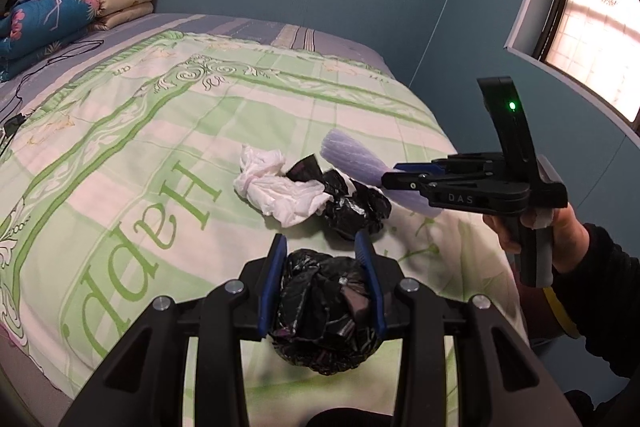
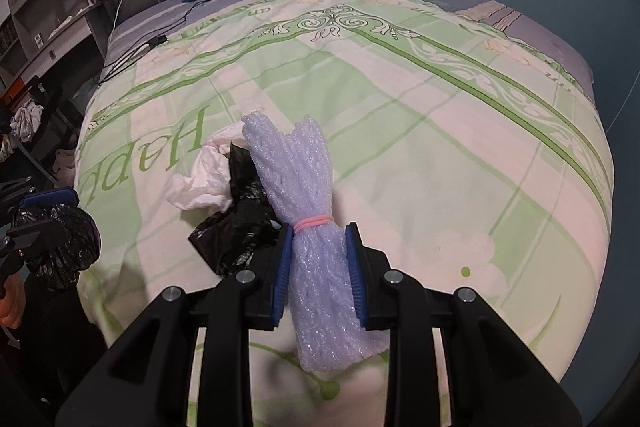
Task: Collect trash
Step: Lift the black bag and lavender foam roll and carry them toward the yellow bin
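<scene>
The left claw [image 1: 322, 283] is gripping a crumpled black bag [image 1: 320, 311] and the right claw [image 2: 320, 271] is clenching a foam roll [image 2: 308, 211] above the bed [image 2: 440, 155], where either soft, springy bundle is risking slipping out.

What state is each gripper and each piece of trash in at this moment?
left gripper: shut on the black bag ball, held off the bed.
right gripper: shut on the foam bundle, tied with a pink band.
white tissue: crumpled, lying loose on the bedspread.
second black bag: crumpled, lying against the tissue, not yet picked up.
</scene>
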Tool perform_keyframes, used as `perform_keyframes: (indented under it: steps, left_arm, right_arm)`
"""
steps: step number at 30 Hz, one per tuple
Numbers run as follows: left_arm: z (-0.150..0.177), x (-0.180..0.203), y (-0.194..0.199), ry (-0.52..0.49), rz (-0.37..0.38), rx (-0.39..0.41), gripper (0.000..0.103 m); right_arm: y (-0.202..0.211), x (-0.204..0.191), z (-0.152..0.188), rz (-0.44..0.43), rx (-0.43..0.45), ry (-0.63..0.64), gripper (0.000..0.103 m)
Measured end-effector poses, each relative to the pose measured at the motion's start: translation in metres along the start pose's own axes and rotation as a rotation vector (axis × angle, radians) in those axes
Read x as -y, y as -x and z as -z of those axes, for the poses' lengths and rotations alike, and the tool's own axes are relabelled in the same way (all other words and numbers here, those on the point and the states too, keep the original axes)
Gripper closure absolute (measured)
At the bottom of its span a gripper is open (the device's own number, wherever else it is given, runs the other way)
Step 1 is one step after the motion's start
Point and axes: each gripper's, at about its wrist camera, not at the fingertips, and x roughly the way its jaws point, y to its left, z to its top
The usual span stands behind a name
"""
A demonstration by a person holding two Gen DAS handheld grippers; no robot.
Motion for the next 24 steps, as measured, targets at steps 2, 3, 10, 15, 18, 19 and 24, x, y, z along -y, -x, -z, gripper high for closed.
perform_keyframes:
  steps: [2,3,10,15,18,19,24]
  left_arm:
    - [-0.002,0.0,0.007,-0.002,-0.005,0.015,0.069]
    - [-0.003,0.0,0.009,-0.003,-0.007,0.022,0.069]
    - [-0.014,0.01,0.043,-0.005,-0.032,0.101,0.069]
    - [-0.023,0.02,0.074,0.005,-0.072,0.167,0.069]
    - [-0.026,0.029,0.088,0.01,-0.096,0.194,0.069]
    - [-0.028,0.034,0.094,0.008,-0.109,0.207,0.069]
    - [-0.034,0.066,0.121,-0.024,-0.148,0.267,0.069]
  right_arm:
    - [0.007,-0.001,-0.001,0.004,0.013,0.002,0.078]
    - [0.013,-0.001,-0.001,0.006,0.023,0.0,0.078]
    - [0.058,-0.005,-0.004,0.012,0.11,-0.001,0.078]
    - [0.098,-0.01,0.0,0.015,0.183,0.007,0.078]
    - [0.125,-0.012,0.005,0.013,0.23,0.008,0.078]
    - [0.136,-0.012,0.008,0.013,0.251,0.009,0.078]
    - [0.189,-0.014,0.025,0.02,0.346,0.009,0.078]
